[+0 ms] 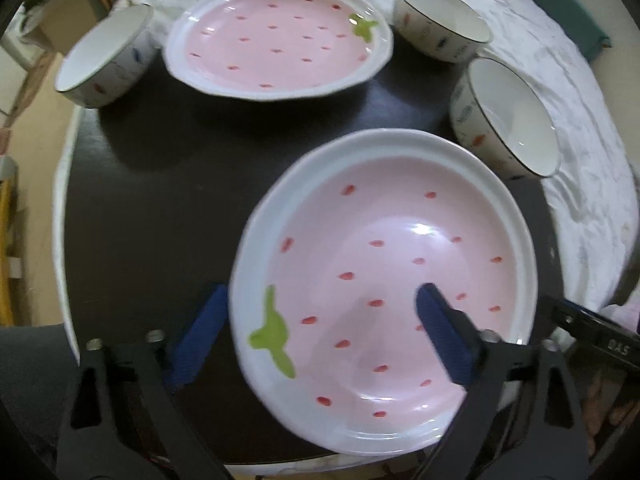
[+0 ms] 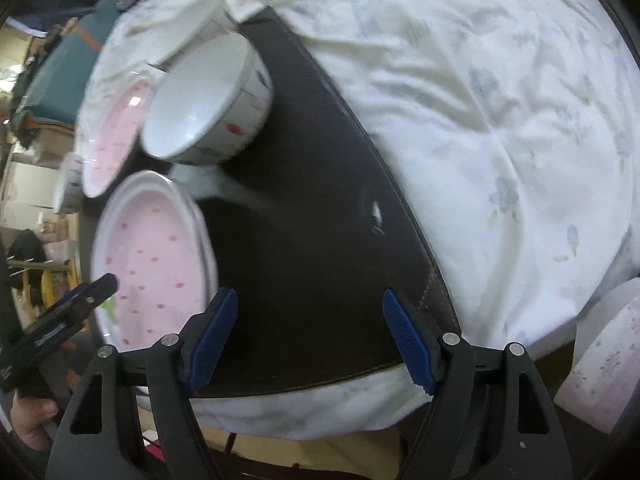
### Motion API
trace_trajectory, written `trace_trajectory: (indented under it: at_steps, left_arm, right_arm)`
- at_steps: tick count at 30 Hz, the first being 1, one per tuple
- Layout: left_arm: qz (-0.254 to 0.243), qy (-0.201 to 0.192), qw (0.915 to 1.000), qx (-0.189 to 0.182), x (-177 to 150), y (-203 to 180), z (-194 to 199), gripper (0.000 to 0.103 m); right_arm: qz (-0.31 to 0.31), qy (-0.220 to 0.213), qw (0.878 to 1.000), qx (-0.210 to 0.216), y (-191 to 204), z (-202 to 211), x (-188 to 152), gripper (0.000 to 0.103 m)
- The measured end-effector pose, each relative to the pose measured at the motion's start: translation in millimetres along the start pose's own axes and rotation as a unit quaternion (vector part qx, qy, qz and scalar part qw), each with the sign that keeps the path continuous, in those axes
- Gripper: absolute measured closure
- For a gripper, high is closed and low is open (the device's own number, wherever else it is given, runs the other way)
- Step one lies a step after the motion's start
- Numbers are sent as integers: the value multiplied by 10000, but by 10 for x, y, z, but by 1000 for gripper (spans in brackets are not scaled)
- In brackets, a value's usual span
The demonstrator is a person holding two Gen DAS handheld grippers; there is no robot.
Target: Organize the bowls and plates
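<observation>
Two pink plates and three bowls sit on the dark tabletop. Your left gripper is open around the near plate's rim. Your right gripper is open over bare tabletop, holding nothing.

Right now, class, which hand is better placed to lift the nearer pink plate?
Left: the left gripper straddles the near plate rim, jaws open. The right gripper hangs over bare mat.

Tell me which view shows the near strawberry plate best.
The left wrist view: the near strawberry plate fills the middle, nearly face-on, its rim between the left gripper's open jaws. The right wrist view catches the plate only at its left edge, foreshortened and blurred.
</observation>
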State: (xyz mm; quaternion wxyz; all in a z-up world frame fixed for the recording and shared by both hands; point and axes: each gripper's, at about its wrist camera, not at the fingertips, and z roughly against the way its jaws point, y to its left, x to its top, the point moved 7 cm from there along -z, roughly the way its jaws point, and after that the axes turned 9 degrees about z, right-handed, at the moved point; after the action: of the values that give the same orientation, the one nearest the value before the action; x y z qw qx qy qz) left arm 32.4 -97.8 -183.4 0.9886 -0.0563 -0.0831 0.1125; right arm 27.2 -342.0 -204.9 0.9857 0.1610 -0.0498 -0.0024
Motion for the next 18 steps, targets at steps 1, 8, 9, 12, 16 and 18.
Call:
trace_trajectory:
  at_steps: [1, 8, 9, 12, 16, 18]
  left_arm:
    - [-18, 14, 10000, 18, 3, 5, -15, 19]
    - [219, 219, 9993, -204, 76, 197, -109, 47]
    - [259, 252, 9990, -271, 78, 211, -122, 47]
    - [312, 320, 9982, -393, 67, 220, -138, 47]
    - [272, 320, 9987, -306, 55, 282, -181, 47]
    - [315, 366, 9982, -349, 63, 294, -205, 47]
  right_arm:
    - [-26, 104, 9999, 2, -7, -60, -19, 24]
    - [227, 109, 9994, 257, 147, -111, -4, 56]
    - [200, 123, 9993, 285, 138, -118, -4, 56]
    - [222, 98, 9995, 189, 129, -116, 5, 60]
    - [-164, -127, 9981, 574, 189, -43, 86, 55]
    - [-321, -187, 9949, 939, 252, -19, 123, 55]
